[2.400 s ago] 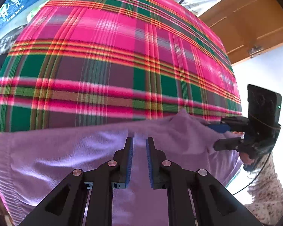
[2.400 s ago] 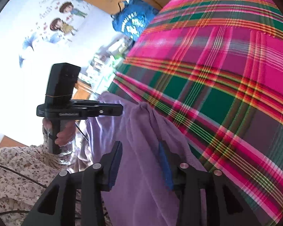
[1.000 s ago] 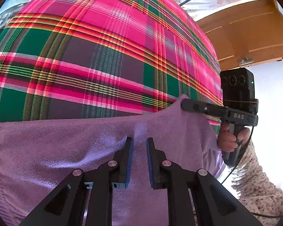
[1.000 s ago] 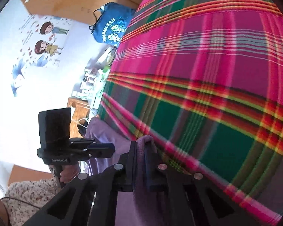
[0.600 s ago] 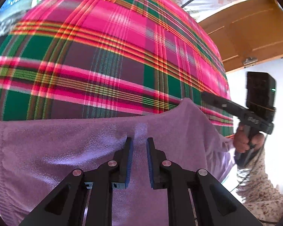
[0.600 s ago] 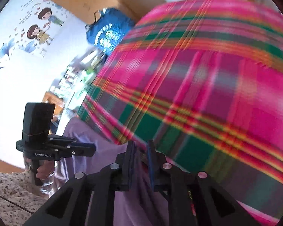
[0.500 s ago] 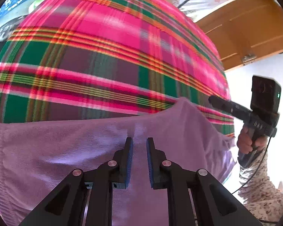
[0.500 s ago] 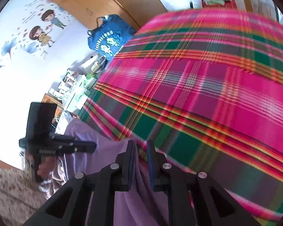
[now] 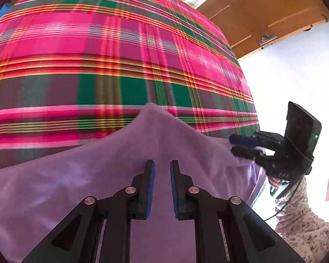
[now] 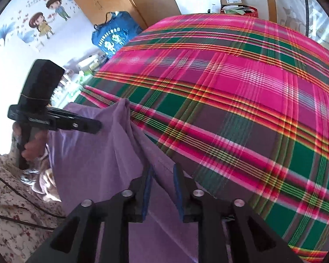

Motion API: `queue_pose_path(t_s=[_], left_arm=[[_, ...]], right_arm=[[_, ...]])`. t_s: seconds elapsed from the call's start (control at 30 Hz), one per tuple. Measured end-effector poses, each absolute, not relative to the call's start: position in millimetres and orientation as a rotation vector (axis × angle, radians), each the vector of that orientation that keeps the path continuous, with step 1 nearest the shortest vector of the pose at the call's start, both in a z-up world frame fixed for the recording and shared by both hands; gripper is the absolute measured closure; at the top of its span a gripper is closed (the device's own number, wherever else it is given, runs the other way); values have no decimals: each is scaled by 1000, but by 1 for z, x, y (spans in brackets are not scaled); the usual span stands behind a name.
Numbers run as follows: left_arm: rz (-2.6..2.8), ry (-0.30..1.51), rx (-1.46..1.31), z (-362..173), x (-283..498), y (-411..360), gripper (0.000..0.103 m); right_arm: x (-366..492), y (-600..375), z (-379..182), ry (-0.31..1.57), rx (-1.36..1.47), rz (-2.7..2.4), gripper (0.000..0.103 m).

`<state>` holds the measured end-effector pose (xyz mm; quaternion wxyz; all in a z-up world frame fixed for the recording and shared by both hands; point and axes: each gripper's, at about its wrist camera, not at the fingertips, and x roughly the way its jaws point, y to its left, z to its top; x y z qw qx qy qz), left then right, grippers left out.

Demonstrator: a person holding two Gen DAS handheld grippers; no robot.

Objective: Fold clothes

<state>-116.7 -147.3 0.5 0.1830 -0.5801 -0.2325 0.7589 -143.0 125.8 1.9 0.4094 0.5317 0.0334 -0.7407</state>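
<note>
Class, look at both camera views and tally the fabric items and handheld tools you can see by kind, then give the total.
Purple garment: 1
Plaid bedcover: 1
Blue bag: 1
Handheld tools: 2, left tool and right tool
Total: 5

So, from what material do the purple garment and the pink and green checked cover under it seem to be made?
The purple garment looks like soft, matte knit or fleece: its surface is slightly fuzzy and it drapes in rounded folds, without shine. The pink and green checked cover looks like a flat woven cloth, perhaps cotton: fine thread lines run through the stripes and it lies smooth. The exact fibre cannot be told.
</note>
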Motion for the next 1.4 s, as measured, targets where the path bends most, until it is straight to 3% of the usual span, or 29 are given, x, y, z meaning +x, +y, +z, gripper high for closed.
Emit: queue_pose_path(t_s=[0.4,0.73,1.2,1.4], left_arm=[[2114,-645,-1665,-8,-126,-127,88],[2116,-659,-1666,-10,-126,-130,88],[2112,-652,-1664,-11,-127,-127,88],[2105,-662,-1661,-12,-128,-127,88]], right_arm=[[-126,111,-10,164,1338,-1803,75],[-96,99,3,344,1227,-1845,77],[-113,110,-10,155,1317,-1798,81],[-116,105,-12,157,1317,-1801,96]])
